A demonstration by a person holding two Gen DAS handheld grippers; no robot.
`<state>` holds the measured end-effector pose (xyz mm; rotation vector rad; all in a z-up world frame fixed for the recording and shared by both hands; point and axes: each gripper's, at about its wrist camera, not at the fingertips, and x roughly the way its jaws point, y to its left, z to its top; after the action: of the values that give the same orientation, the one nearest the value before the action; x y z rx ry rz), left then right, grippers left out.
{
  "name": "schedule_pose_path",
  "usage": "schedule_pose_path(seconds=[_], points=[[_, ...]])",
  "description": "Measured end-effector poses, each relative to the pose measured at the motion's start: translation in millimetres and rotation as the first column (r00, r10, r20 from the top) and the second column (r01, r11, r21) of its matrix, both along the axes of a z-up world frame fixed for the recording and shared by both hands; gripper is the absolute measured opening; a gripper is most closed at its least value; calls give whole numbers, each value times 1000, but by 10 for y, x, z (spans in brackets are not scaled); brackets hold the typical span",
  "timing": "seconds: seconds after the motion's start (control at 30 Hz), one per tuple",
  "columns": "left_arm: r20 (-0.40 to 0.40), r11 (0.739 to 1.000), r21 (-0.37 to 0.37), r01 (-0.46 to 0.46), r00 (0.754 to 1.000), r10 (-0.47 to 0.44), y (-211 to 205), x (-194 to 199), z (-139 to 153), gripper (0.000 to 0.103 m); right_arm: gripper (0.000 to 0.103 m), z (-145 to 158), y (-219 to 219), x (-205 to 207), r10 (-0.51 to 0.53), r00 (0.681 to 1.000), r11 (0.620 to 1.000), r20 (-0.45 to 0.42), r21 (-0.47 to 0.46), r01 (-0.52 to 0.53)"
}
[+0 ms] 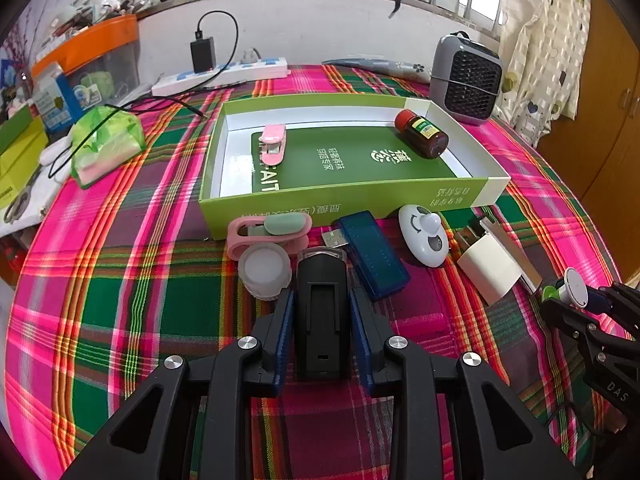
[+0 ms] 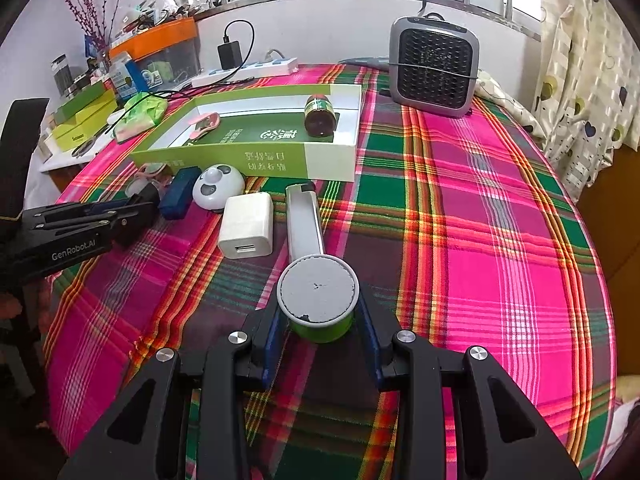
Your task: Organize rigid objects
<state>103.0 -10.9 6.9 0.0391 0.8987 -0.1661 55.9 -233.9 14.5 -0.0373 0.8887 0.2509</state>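
Your left gripper is clenched on a black rectangular plastic stamp-like block, both blue pads pressing its sides, just above the pink and green checked tablecloth. Your right gripper is grasping a small green round container with a grey lid. The shallow green cardboard box stands behind on the cloth; inside it lie a brown glass bottle with a red cap and a pink clip. In front of the box lie a blue USB stick, a white charger cube and a white round panda-faced device.
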Motion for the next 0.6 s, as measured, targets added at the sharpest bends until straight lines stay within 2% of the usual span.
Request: schedule_pose_path(seconds=[0.3, 0.6], points=[[3, 1000, -11, 1, 1000, -1, 6, -17, 20, 26, 35, 10, -11, -7, -7, 1000, 1000, 7, 0, 7], [30, 1000, -15, 13, 999, -13, 25, -71, 170, 26, 35, 136, -14, -21, 2, 999, 1000, 33, 8, -2]])
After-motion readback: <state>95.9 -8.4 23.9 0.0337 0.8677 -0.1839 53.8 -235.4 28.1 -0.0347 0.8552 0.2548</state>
